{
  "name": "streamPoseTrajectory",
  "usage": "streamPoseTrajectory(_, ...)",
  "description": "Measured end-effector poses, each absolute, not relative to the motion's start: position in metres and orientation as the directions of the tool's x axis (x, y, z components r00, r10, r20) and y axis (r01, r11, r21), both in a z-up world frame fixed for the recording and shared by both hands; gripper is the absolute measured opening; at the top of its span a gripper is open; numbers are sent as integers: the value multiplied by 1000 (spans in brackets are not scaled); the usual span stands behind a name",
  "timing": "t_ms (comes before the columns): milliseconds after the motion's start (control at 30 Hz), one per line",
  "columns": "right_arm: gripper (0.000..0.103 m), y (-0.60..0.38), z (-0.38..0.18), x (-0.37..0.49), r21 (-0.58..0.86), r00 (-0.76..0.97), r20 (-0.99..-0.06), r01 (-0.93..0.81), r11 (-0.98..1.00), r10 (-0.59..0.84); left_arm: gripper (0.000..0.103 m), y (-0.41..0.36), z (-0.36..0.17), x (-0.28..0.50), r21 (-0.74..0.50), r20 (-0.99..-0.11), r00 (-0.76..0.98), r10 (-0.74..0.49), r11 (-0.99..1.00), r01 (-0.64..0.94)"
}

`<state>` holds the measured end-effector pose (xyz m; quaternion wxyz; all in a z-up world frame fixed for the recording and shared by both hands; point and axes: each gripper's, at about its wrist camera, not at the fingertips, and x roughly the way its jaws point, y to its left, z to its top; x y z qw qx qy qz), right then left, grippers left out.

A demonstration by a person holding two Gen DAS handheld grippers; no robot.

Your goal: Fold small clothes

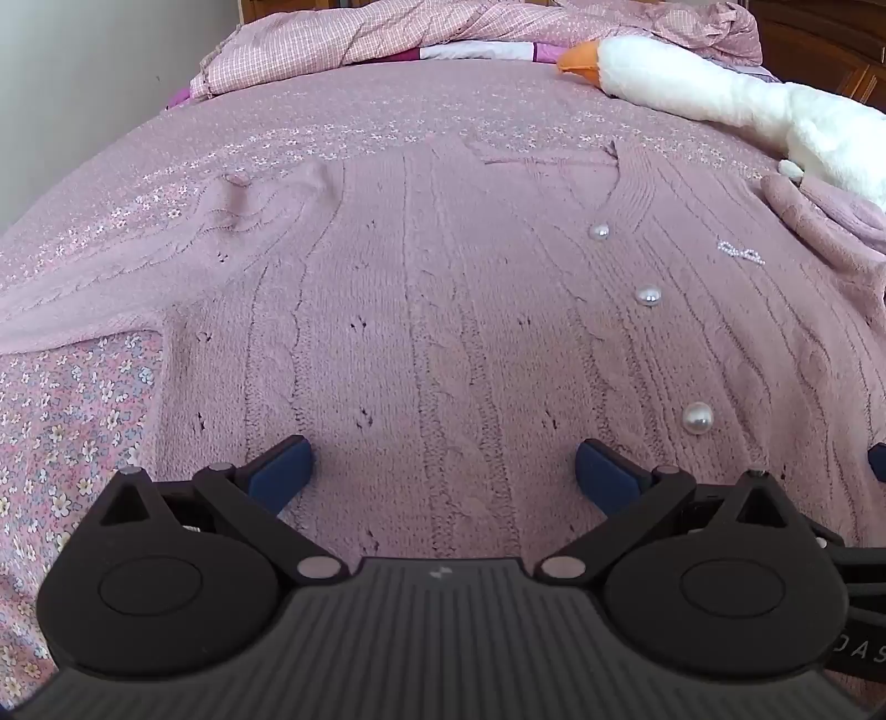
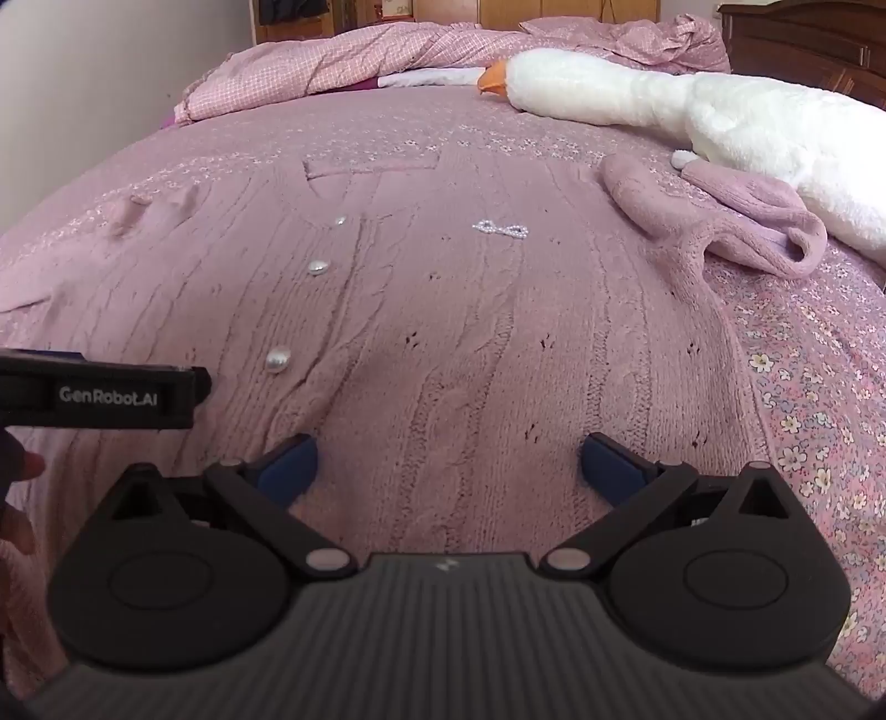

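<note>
Where "GenRobot.AI" marks its side, left hand-held gripper [image 2: 99, 396] and right hand-held gripper [image 2: 448, 465], both released, above pink cardigan [image 2: 443, 332].

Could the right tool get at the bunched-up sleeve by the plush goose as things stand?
Probably yes. The right tool is open above the cardigan, and only flat knit lies between it and the sleeve; the goose lies just behind.

A wide bed covered by a mauve bedspread printed with small white and yellow flowers [image 2: 819, 421] fills the room's foreground. At the bed's far end lies a crumpled pink-and-white checked quilt [image 2: 343, 61], and just in front of the quilt a long white plush goose with an orange beak [image 2: 637, 88]. A plain pale wall [image 1: 83, 83] rises left of the bed; dark brown carved wooden furniture [image 2: 803, 39] stands at its far right. Soft, even light.
</note>
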<state>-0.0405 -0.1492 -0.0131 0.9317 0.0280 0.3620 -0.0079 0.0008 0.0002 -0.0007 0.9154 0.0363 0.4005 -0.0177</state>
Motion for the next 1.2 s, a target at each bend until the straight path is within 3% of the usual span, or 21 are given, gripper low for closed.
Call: streamPoseTrajectory(1200,103,-148,-16,-42,38,750,-661,28,999,4,103,-4,-2,0,65,-727,687,7,996,58)
